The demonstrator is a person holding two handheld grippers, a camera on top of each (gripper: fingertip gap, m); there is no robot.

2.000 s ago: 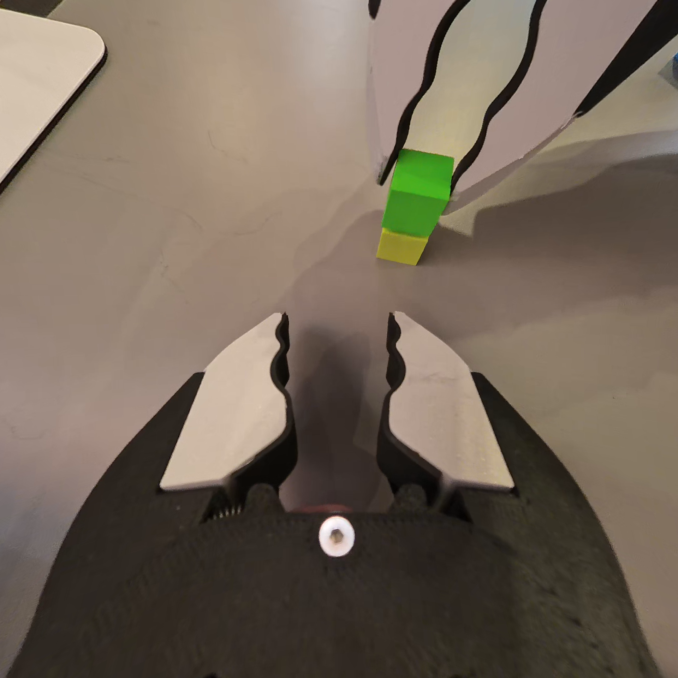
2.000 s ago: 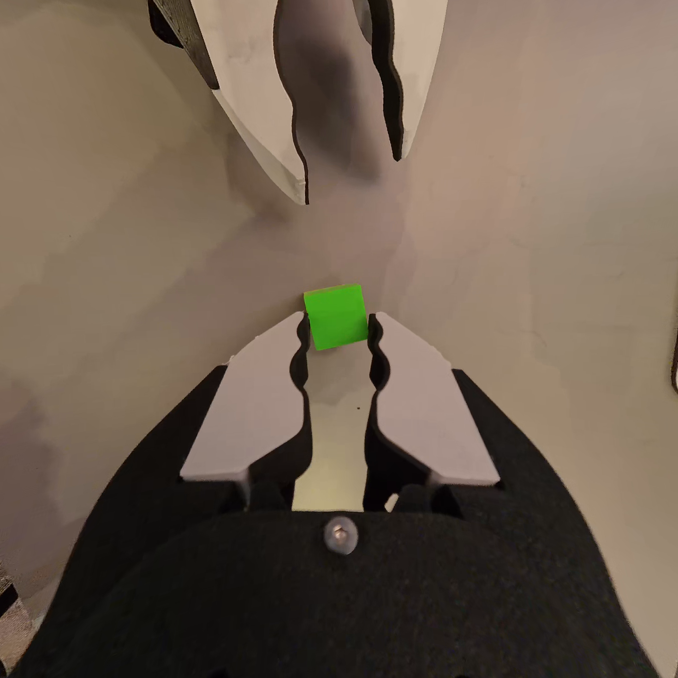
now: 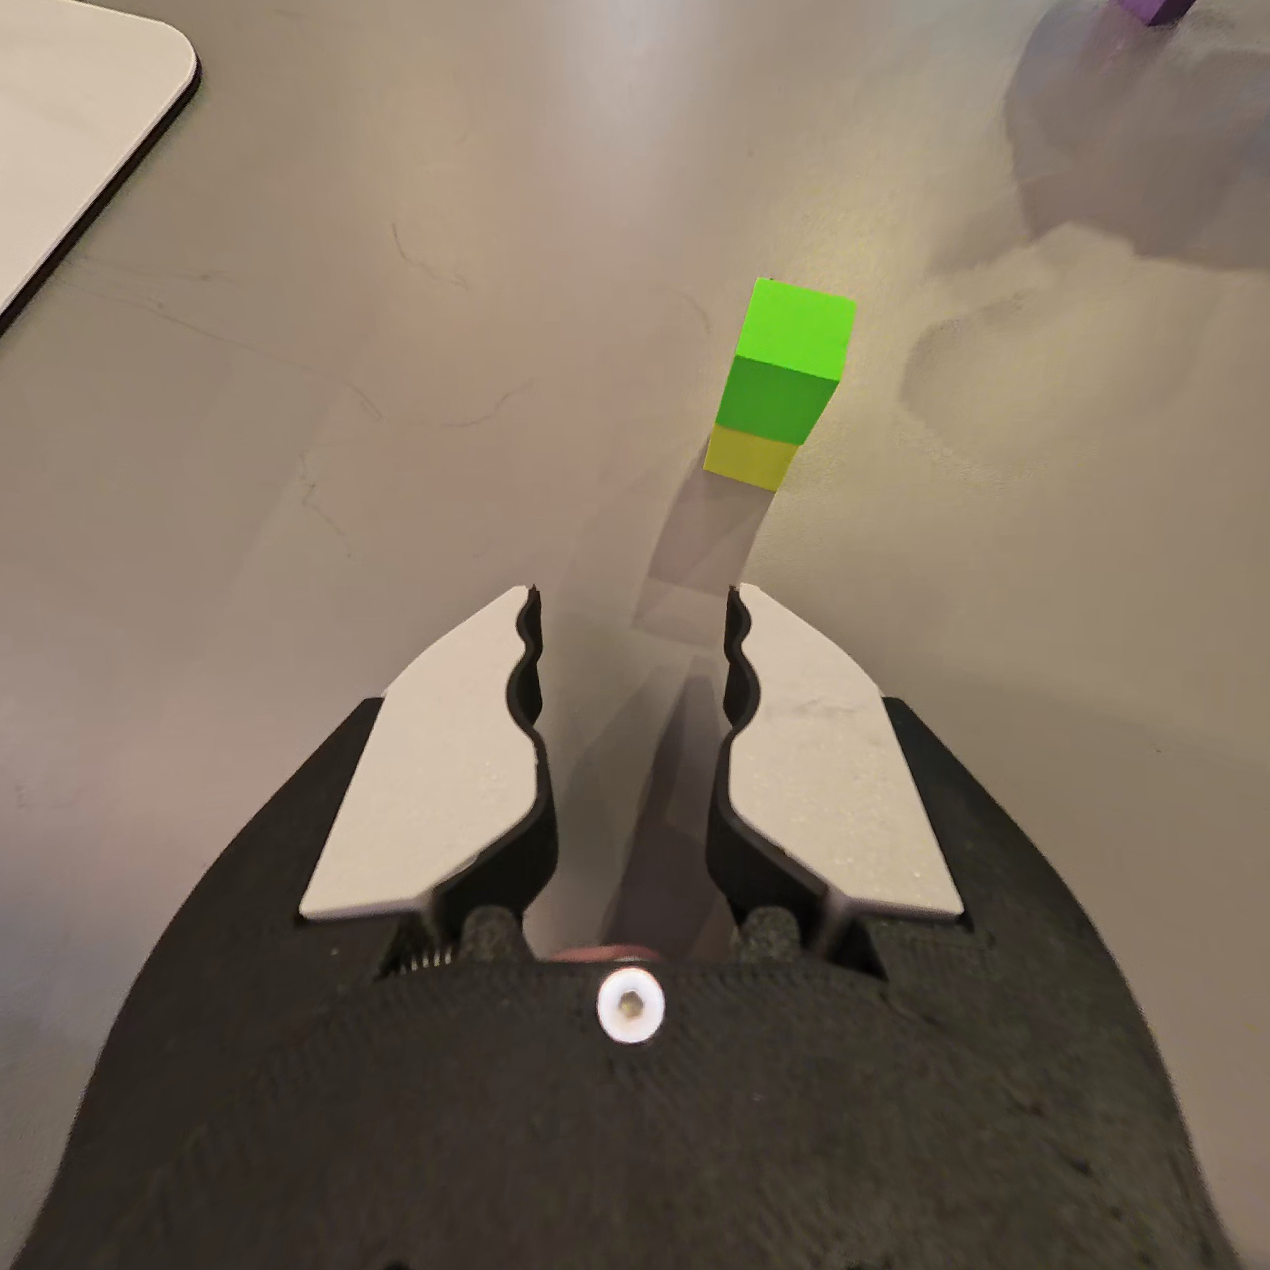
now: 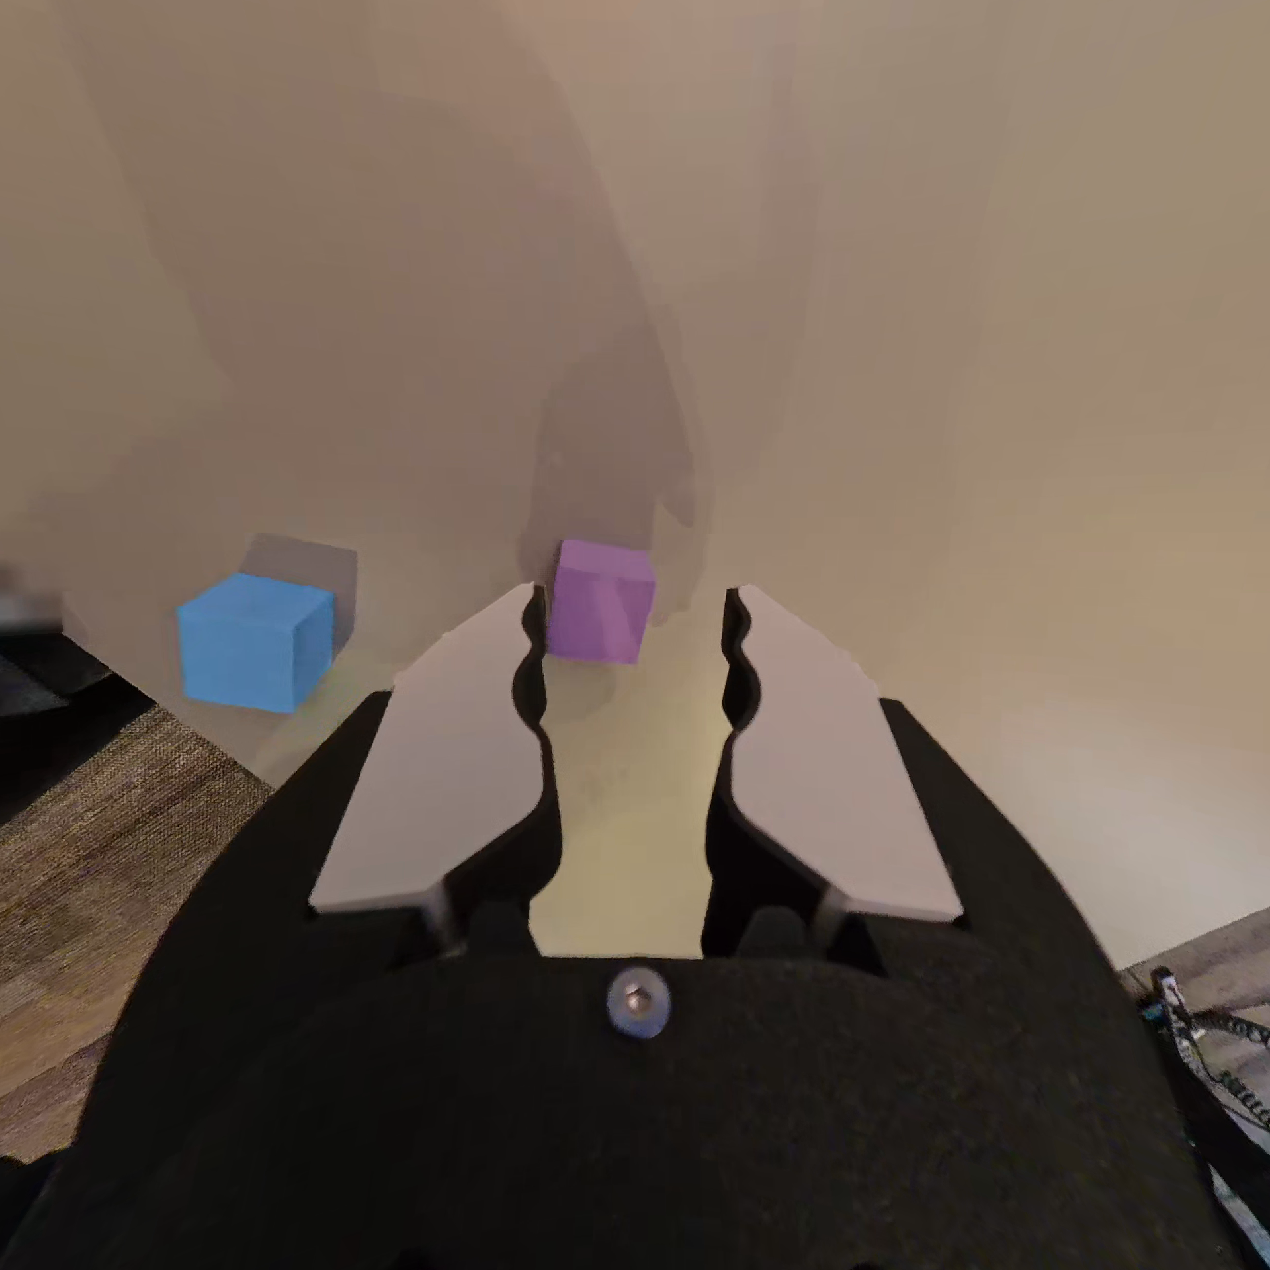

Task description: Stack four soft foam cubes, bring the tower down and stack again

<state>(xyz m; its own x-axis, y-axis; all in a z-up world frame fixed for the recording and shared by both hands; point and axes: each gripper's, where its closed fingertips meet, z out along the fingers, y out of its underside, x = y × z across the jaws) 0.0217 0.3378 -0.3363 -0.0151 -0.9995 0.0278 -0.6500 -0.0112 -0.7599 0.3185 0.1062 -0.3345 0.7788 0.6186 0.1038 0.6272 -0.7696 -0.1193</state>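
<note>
On the table [image 4: 962, 343], just beyond my right gripper [image 4: 629, 592], sat the purple cube [image 4: 599, 601], hard against the left pad [image 4: 532, 622] with clear space to the right one; jaws released, nothing held. Blue cube [image 4: 251, 642] lay further left. My left gripper [image 3: 632, 592] was spread and empty too, aimed near the green cube [image 3: 783, 364] stacked on the yellow cube [image 3: 749, 457]. Next pick looked like purple: I'd have shifted left to centre it, pushed deeper, squeezed gently since foam squashes, then lifted straight.
</note>
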